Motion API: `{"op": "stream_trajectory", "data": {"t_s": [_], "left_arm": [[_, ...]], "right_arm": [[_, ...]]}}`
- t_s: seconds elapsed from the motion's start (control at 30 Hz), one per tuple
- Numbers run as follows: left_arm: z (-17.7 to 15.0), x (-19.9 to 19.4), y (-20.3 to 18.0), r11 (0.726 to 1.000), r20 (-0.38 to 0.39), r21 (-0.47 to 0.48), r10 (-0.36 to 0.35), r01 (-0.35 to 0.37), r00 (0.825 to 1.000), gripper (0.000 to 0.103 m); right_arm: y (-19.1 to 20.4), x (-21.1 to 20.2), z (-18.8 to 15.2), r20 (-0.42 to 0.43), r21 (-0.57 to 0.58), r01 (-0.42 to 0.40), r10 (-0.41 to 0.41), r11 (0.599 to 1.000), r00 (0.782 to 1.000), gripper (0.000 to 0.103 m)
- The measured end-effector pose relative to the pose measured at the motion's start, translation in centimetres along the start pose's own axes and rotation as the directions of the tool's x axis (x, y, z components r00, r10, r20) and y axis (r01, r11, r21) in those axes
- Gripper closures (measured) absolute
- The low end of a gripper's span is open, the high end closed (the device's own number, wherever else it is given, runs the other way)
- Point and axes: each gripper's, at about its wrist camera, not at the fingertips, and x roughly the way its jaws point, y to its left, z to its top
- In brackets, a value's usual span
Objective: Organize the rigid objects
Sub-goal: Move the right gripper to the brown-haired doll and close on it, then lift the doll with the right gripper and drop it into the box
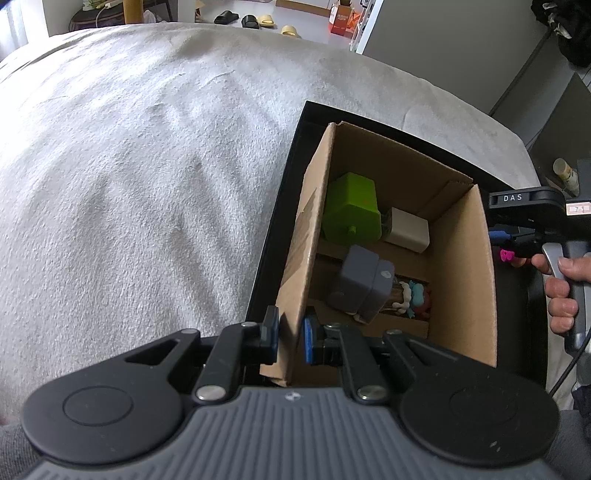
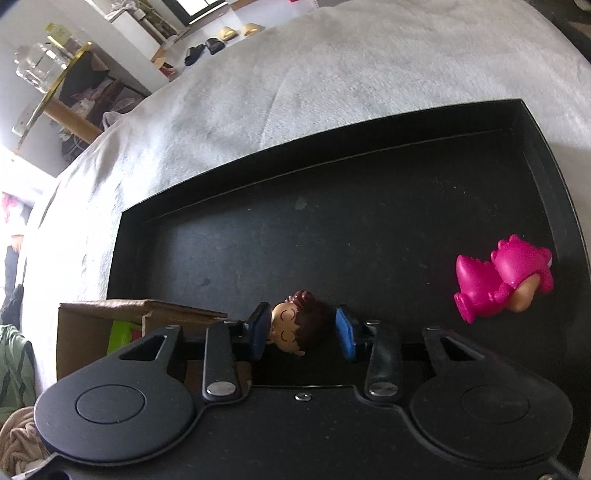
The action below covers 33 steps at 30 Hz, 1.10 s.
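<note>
Landmark: cardboard box (image 1: pixel 461 266), open-topped, standing inside the left end of a shallow black tray (image 2: pixel 332 229) on a pale grey bedcover (image 1: pixel 129 184).

Inside the box:
- green block (image 1: pixel 352 212) at the far end, against the left wall.
- cream block (image 1: pixel 408 229) just beside the green one, toward the far right corner.
- grey block (image 1: pixel 364 282) nearer the middle, tilted, lying over a small multicoloured figurine (image 1: pixel 415 299), which is partly hidden.

At the box's near left wall: left gripper (image 1: pixel 290 339), jaws closed tight on the cardboard, one blue pad outside the wall and one inside.

Right of the box, on the tray floor:
- brown-haired toy head (image 2: pixel 299 325), face turned left, lying between the pads of the right gripper (image 2: pixel 301 330). The left pad touches the face; the right pad stands at the hair, with contact on that side too dark to confirm.
- pink figurine (image 2: pixel 502 277), lying on its side well to the right of the box, near the tray's right rim.

In the left wrist view a hand (image 1: pixel 565 291) grips the right gripper's handle just beyond the box's right wall.

Edges and room: the tray's raised rim bounds the far and right sides. The tray floor between box and pink figurine is bare beyond the toy head. The bedcover left of and behind the box lies open; slippers (image 1: pixel 255 20) sit on the floor far behind.
</note>
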Motion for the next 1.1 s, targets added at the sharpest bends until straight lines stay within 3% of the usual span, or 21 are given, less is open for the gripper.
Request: {"op": "stream_trajectory", "data": {"t_s": [0.2,0.63,1.1], "left_arm": [[-0.1,-0.1,0.0,1.000,0.002,0.001,-0.002,0.002,1.000,0.091],[0.0,-0.1,-0.2,1.000,0.004,0.005,-0.004,0.004,1.000,0.091],[-0.1,-0.1,-0.3,1.000,0.003,0.004,-0.006,0.006,1.000,0.090]], "right_arm": [[0.3,0.4,0.1,-0.016,-0.012,-0.021,0.021,1.000,1.000,0.071],[-0.1,-1.6,-2.1,-0.027,-0.104,0.077,-0.080,0.992,0.996,0.072],[-2.0,-3.8,-5.0,-0.075,-0.125,0.124,-0.134,0.984,0.988,0.072]]}}
